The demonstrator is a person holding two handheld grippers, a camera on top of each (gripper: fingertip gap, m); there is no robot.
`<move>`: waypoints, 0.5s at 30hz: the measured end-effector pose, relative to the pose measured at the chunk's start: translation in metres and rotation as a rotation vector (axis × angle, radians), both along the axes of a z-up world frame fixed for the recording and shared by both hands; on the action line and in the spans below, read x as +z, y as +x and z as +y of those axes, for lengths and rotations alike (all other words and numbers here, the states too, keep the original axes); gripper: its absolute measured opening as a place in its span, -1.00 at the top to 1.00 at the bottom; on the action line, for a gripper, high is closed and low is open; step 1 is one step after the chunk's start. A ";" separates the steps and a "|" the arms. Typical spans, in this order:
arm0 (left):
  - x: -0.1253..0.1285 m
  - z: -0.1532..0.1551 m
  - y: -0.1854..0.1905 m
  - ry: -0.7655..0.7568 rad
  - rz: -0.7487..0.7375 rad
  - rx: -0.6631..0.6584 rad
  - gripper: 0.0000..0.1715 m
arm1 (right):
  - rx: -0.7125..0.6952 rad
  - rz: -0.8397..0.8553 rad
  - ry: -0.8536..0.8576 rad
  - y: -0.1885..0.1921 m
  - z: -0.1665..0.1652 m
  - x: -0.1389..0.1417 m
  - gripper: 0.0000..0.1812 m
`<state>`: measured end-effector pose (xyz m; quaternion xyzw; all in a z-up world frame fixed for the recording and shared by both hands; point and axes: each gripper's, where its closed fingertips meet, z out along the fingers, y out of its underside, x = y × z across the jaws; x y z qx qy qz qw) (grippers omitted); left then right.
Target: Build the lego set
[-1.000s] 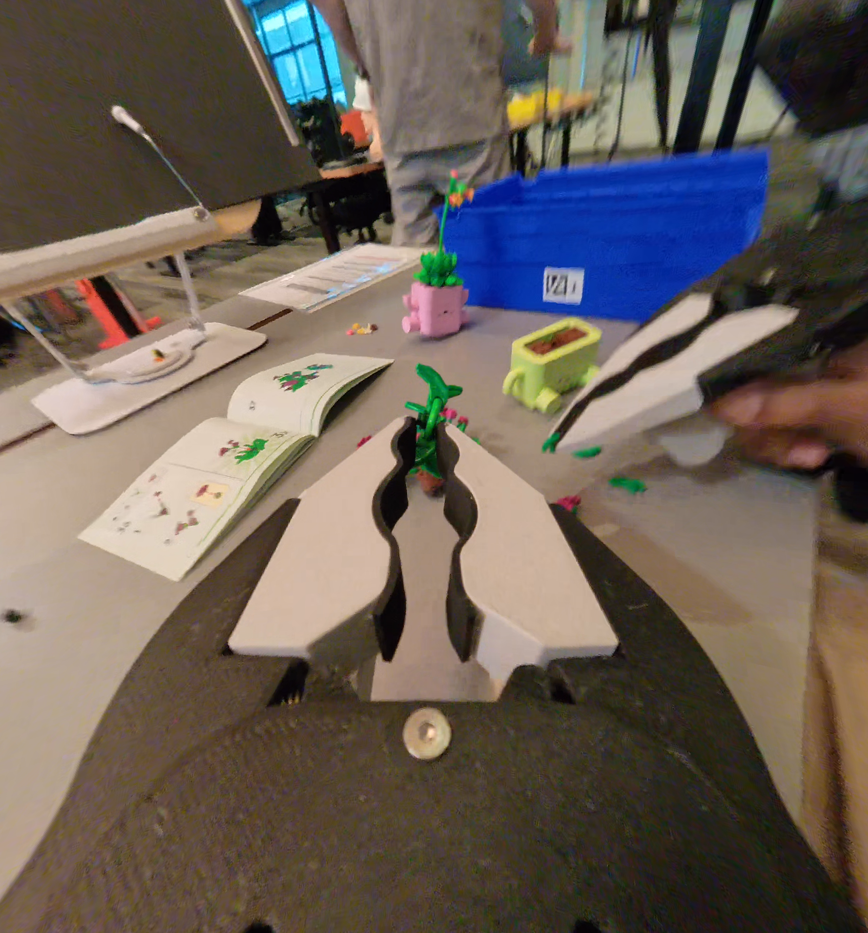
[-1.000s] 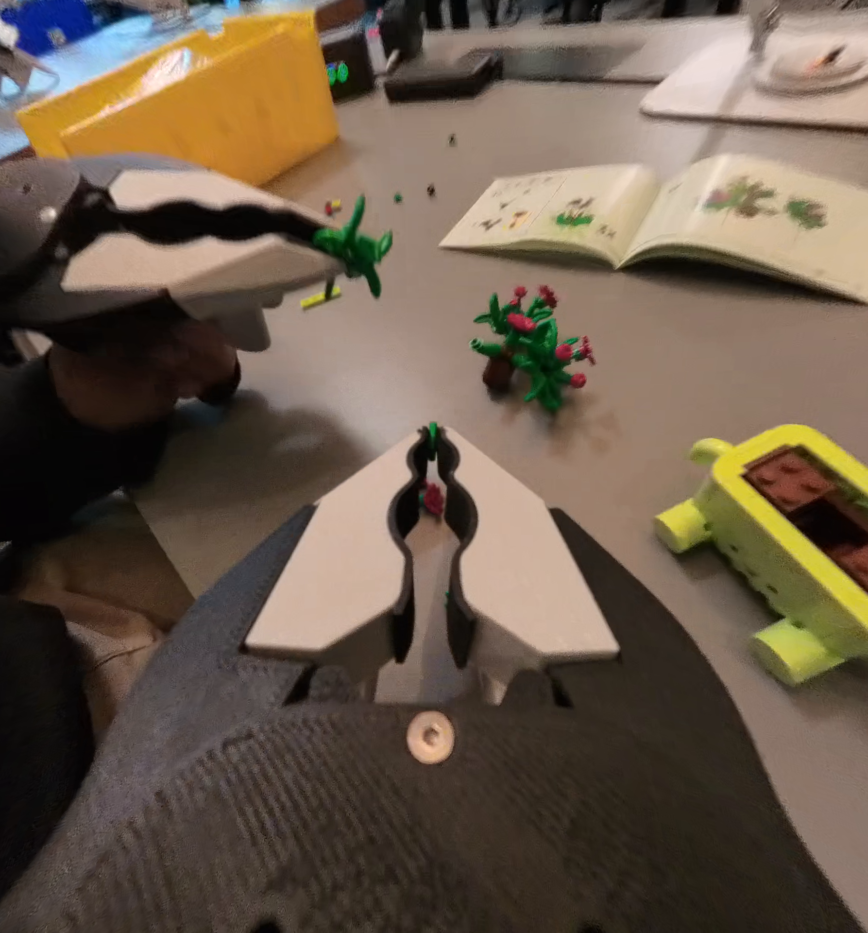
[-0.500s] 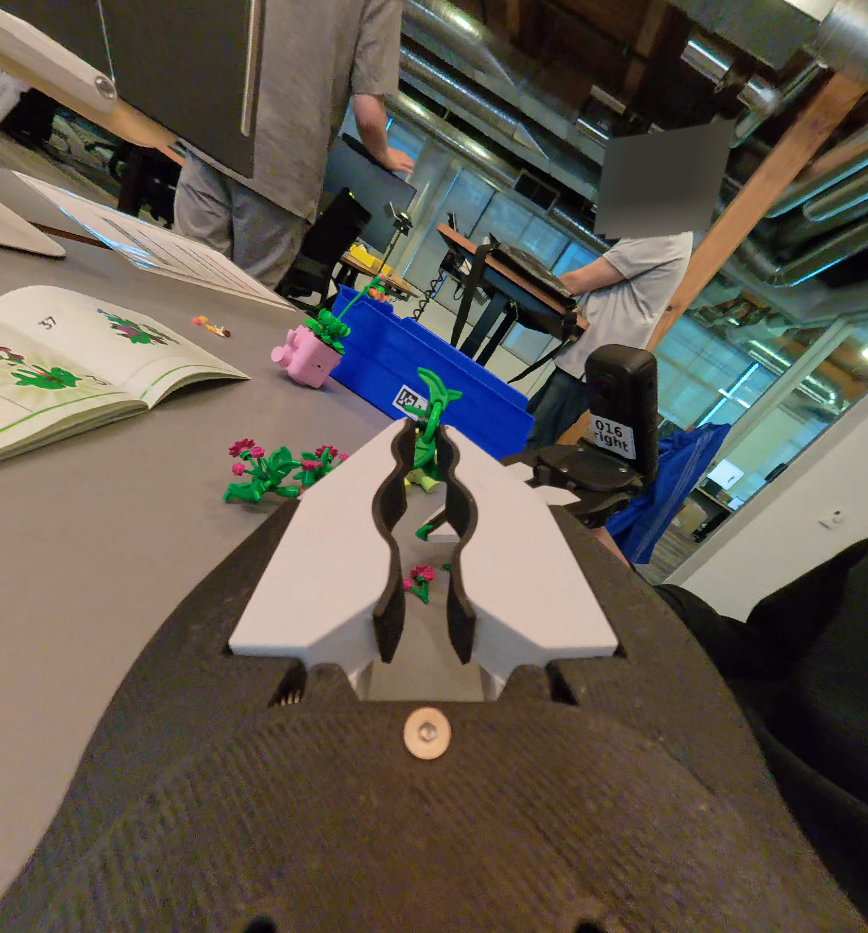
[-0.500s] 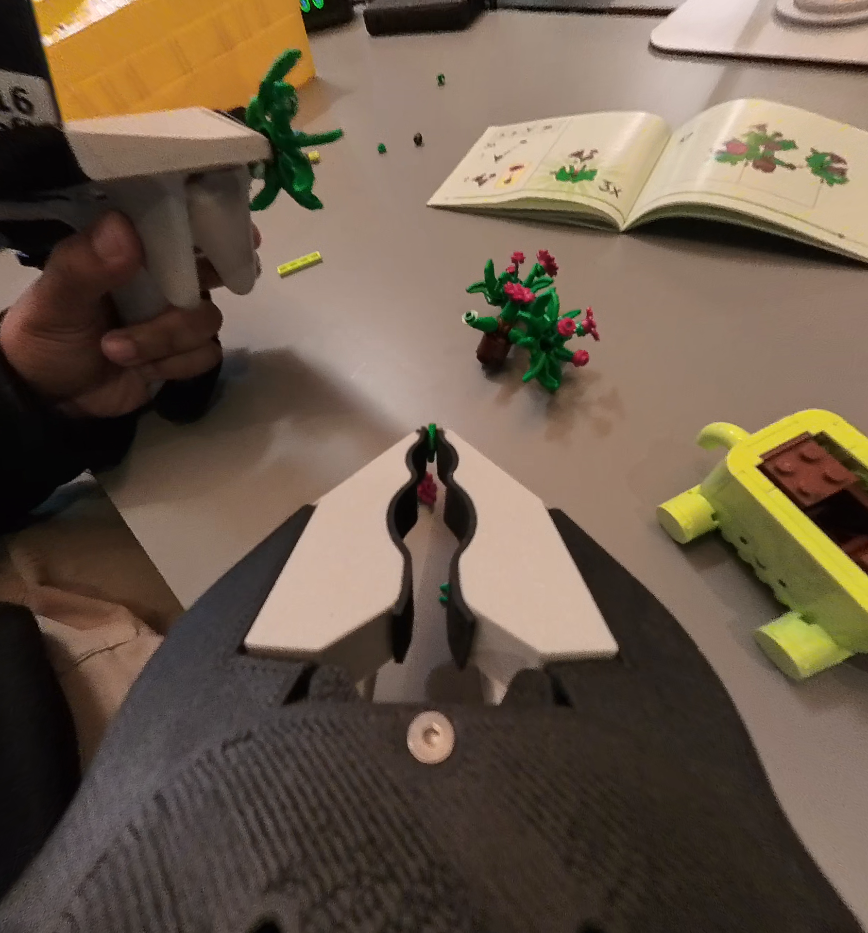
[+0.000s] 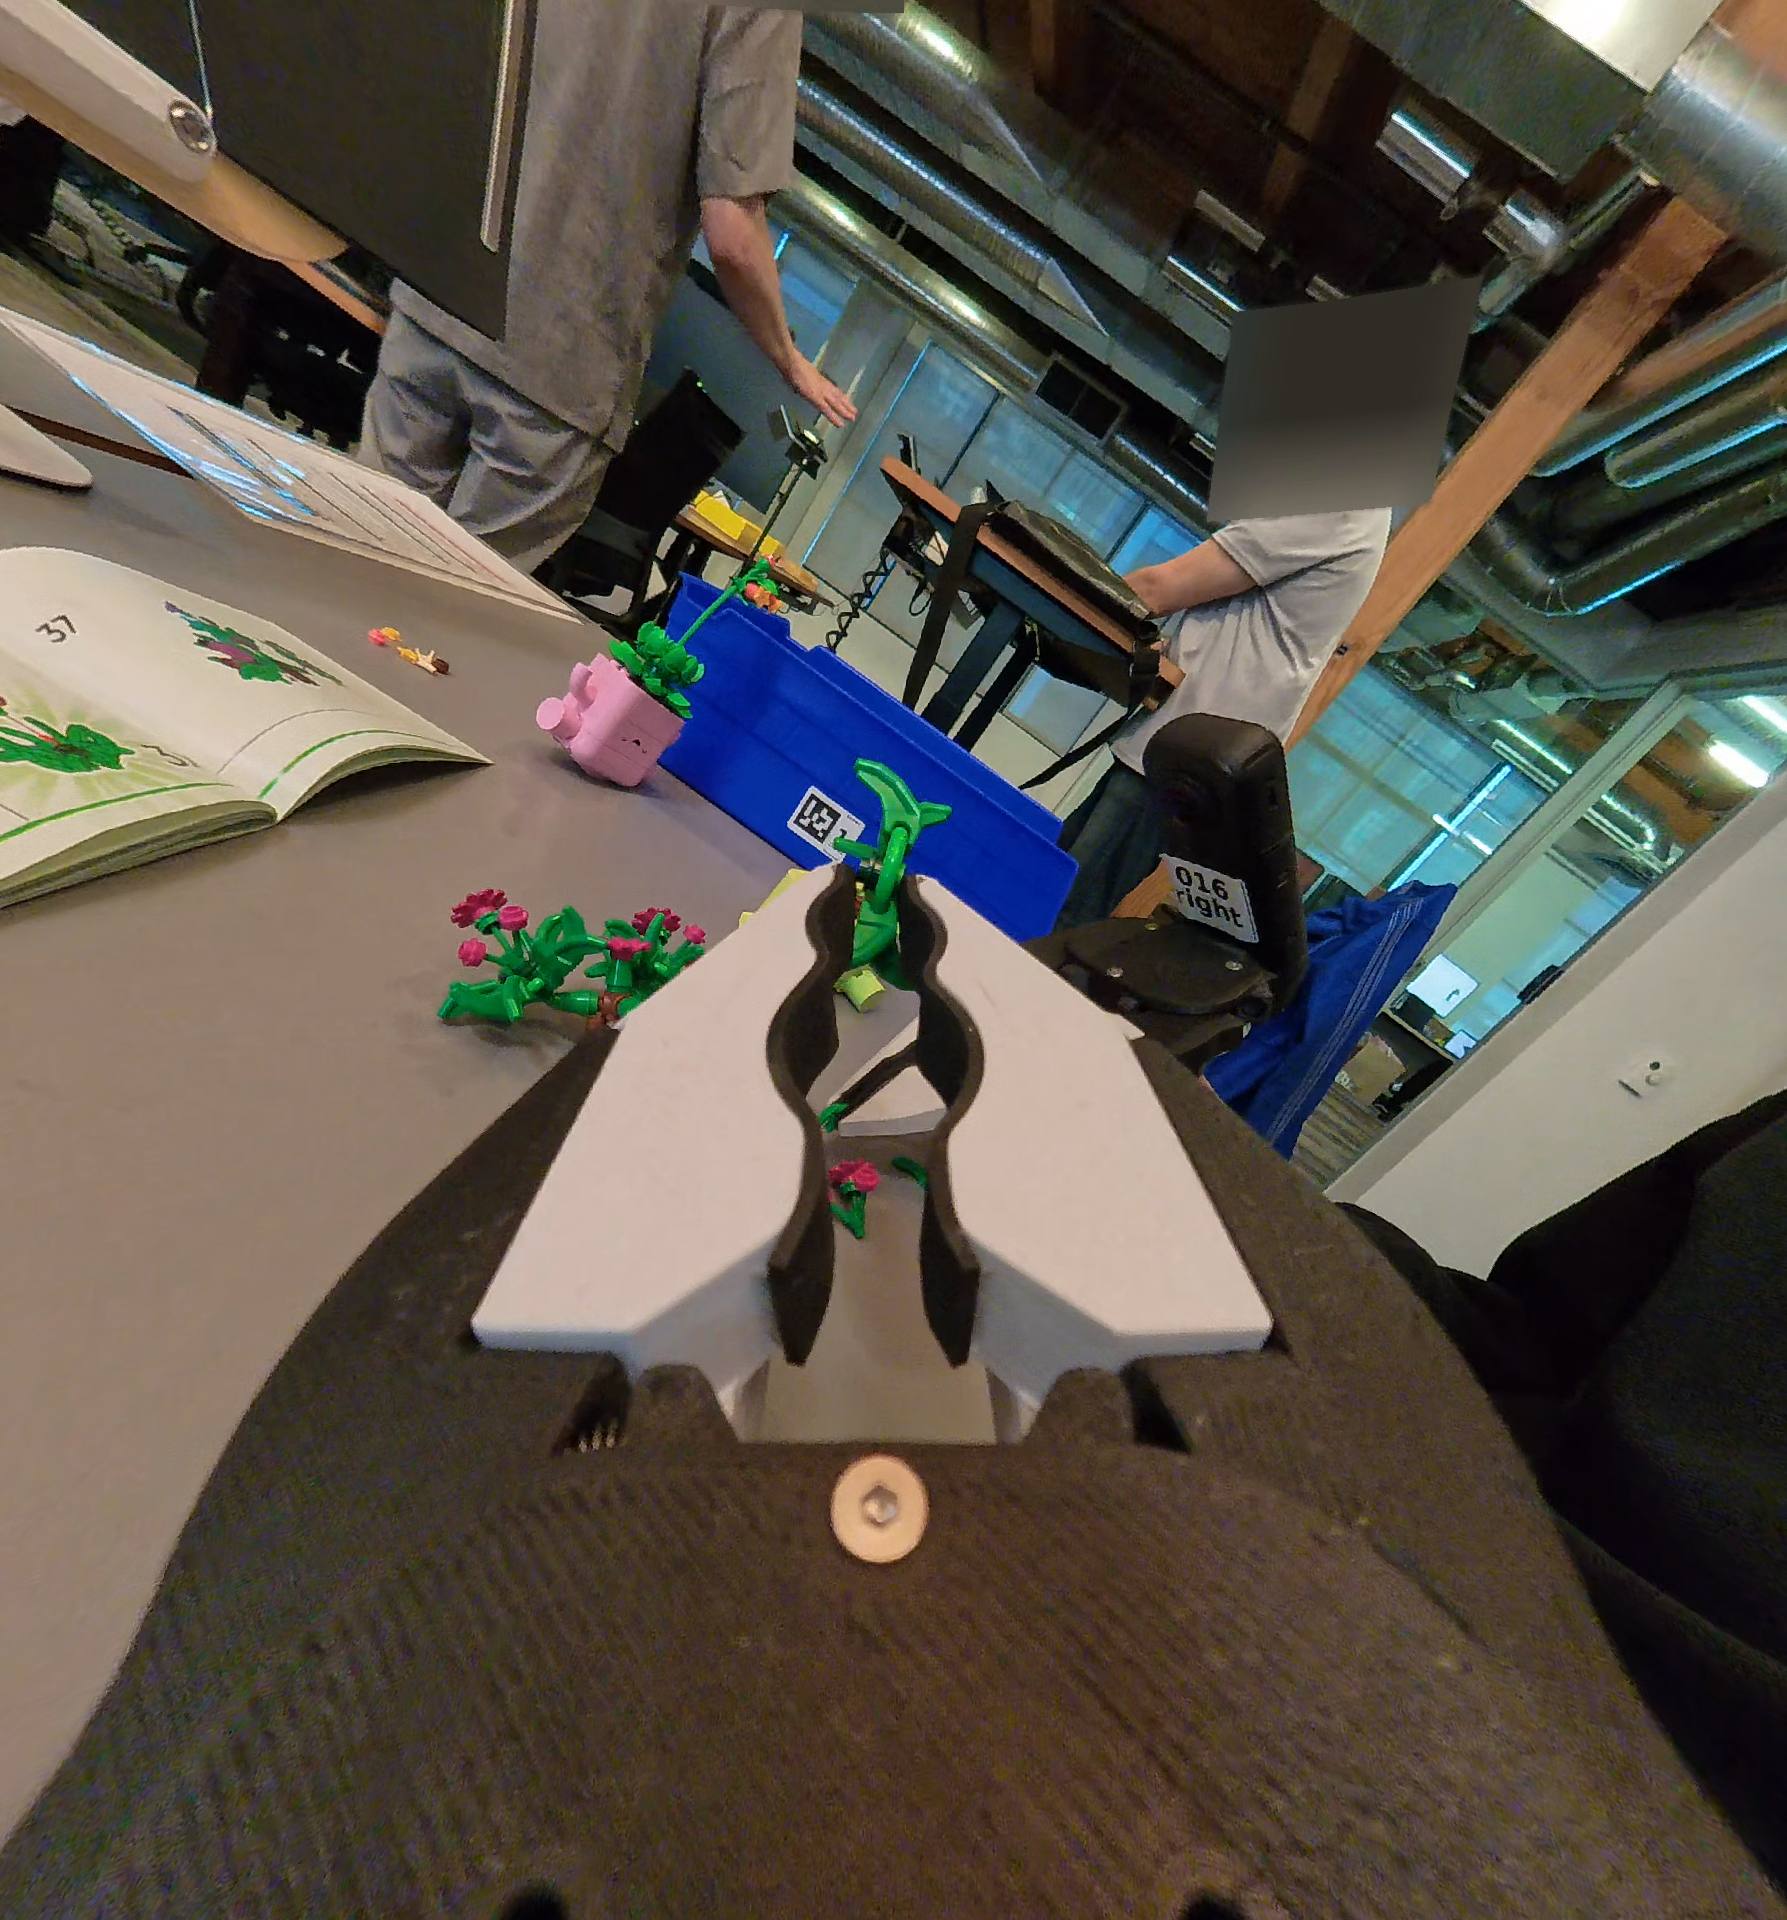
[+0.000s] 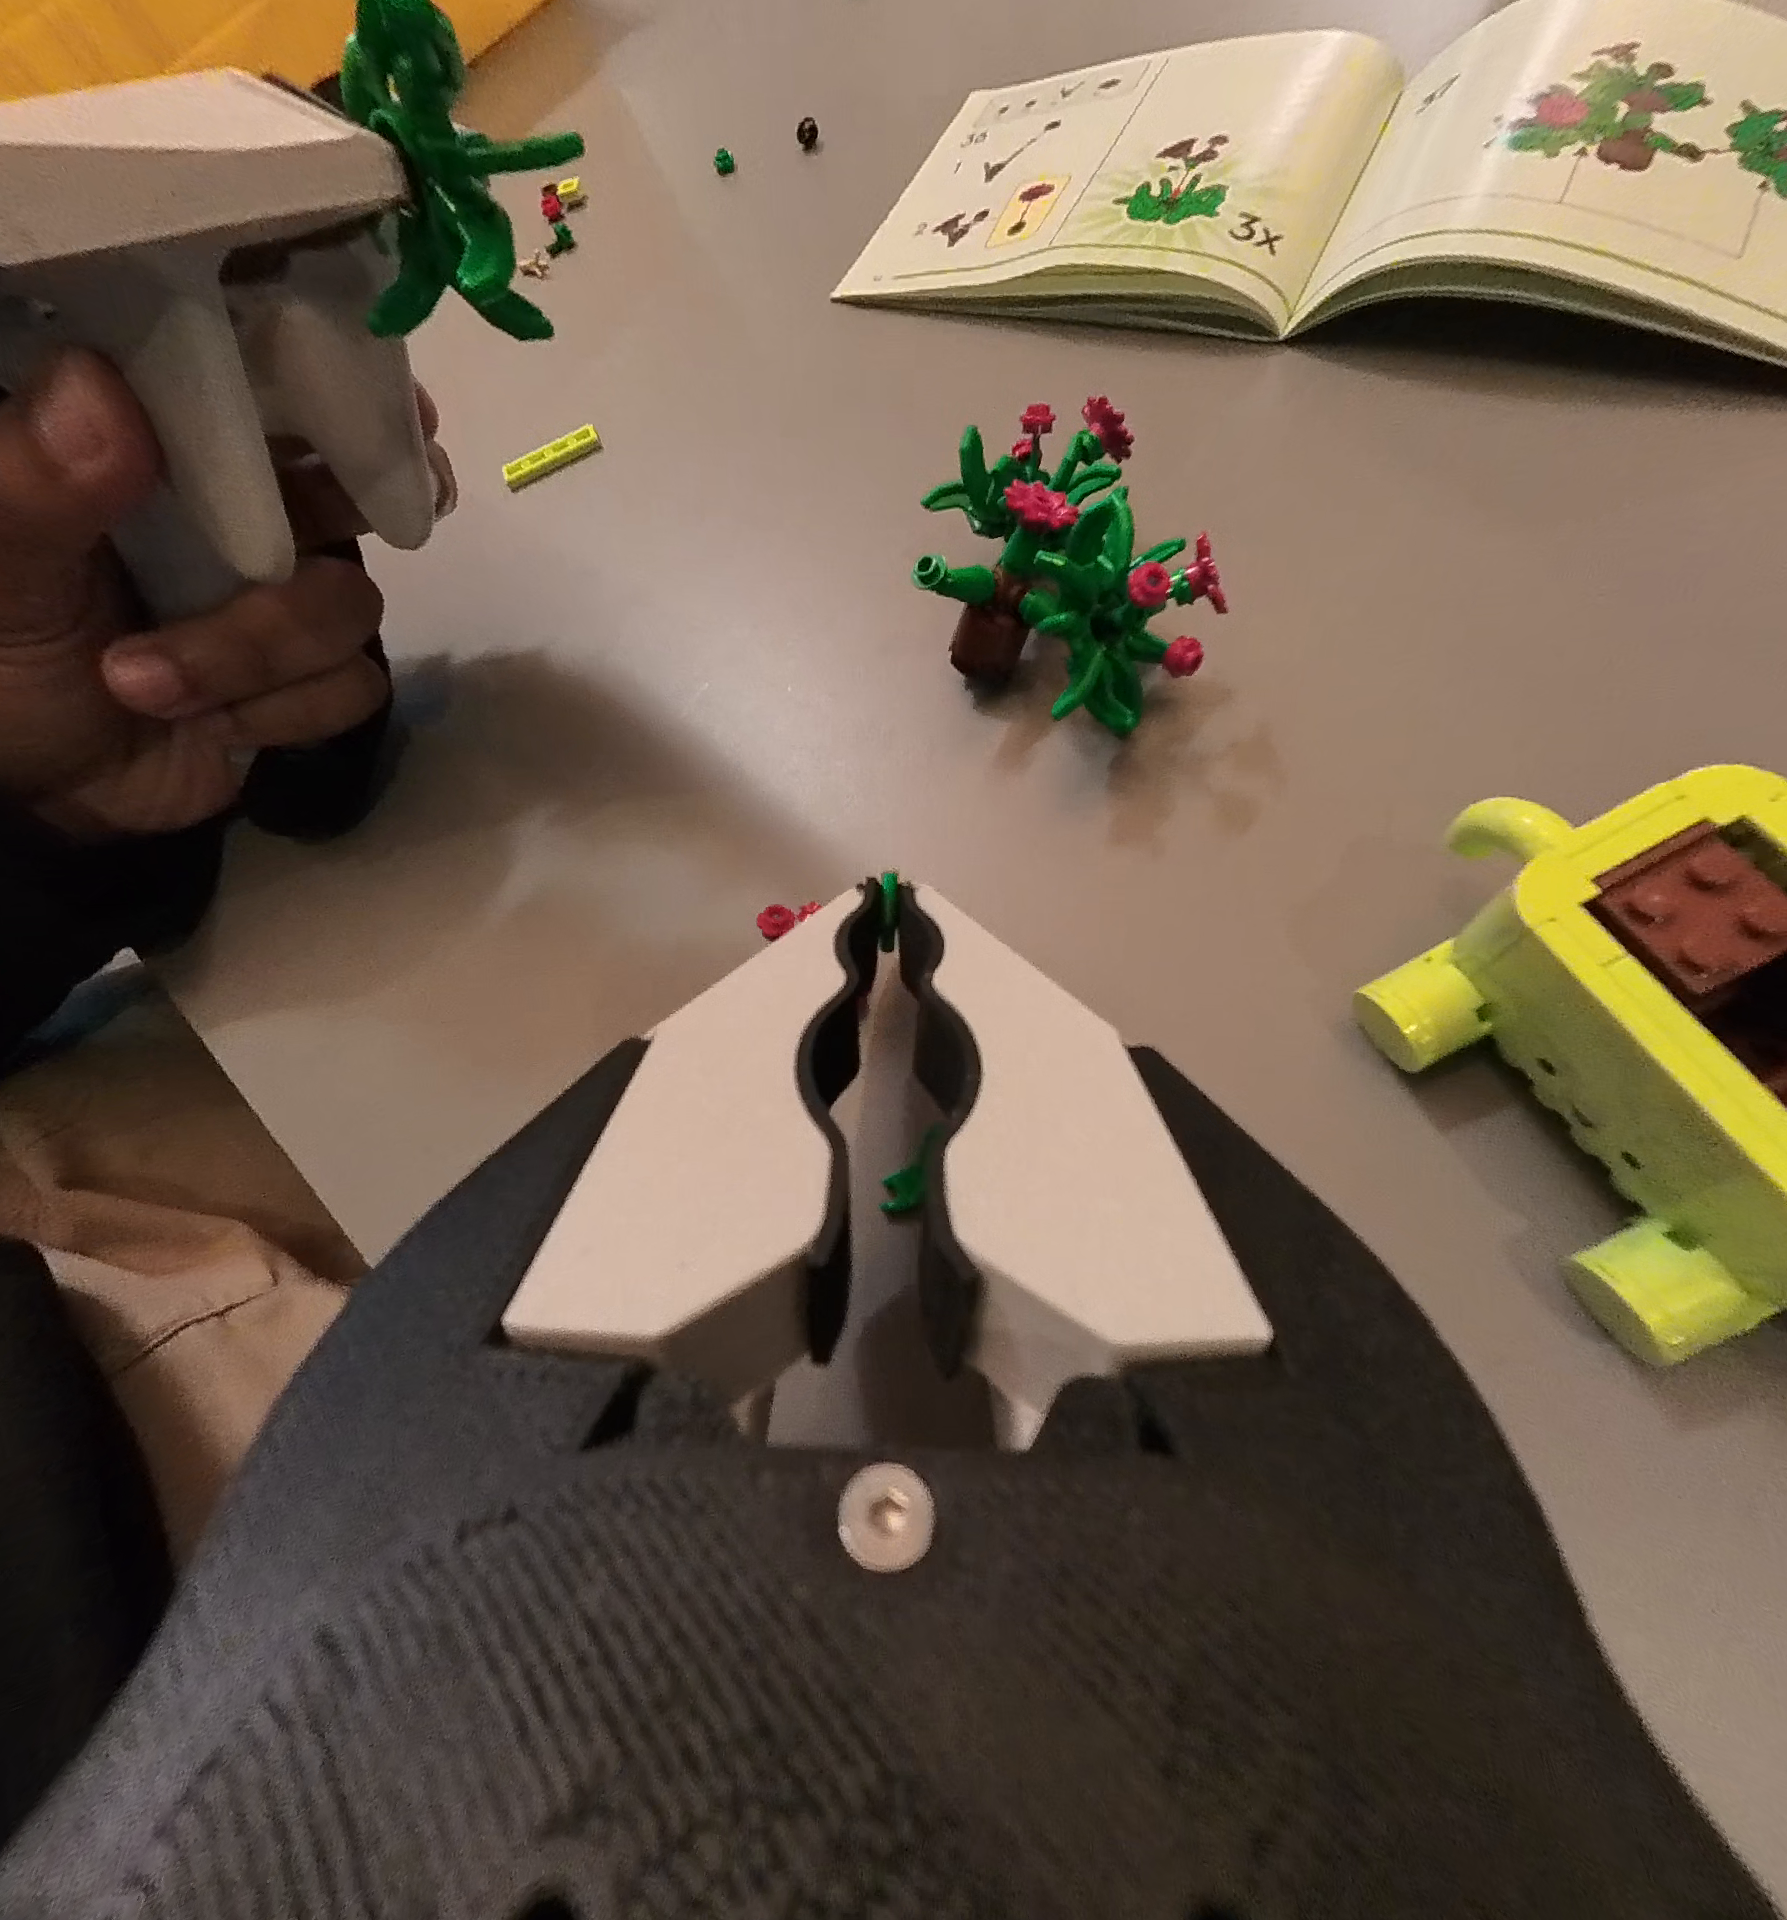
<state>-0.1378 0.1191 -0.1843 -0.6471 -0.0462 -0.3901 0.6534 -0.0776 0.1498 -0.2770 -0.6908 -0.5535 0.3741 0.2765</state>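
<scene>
Left gripper [image 5: 873,904] clamped on a green leafy stem [image 5: 884,883], raised off the grey table [image 5: 193,1143] and tilted up toward the ceiling. In the right wrist view it sits upper left, held by a hand [image 6: 89,623] wrapped round the grip, leaves [image 6: 442,208] sticking out past the tips. Right gripper [image 6: 887,914] at frame centre, low over the table, pinching a small green stem piece [image 6: 887,909] at its tips. Flowering plant build [image 6: 1065,582] lies on its side at centre, apart from both grippers. Lime planter [image 6: 1637,1060] at right edge. Open instruction booklet [image 6: 1336,177] upper right. Pink planter [image 5: 614,717] beside the blue bin [image 5: 868,790].
</scene>
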 end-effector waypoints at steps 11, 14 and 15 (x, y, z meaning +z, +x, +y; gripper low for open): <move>-0.001 0.000 0.000 -0.006 -0.014 -0.008 0.92 | -0.001 -0.017 -0.008 0.000 0.001 -0.003 0.99; -0.001 0.000 0.000 -0.007 -0.019 -0.014 0.92 | -0.004 -0.016 -0.009 0.000 0.001 -0.003 0.99; -0.001 0.000 0.000 -0.008 -0.020 -0.016 0.92 | -0.003 -0.015 -0.010 0.000 0.001 -0.003 0.98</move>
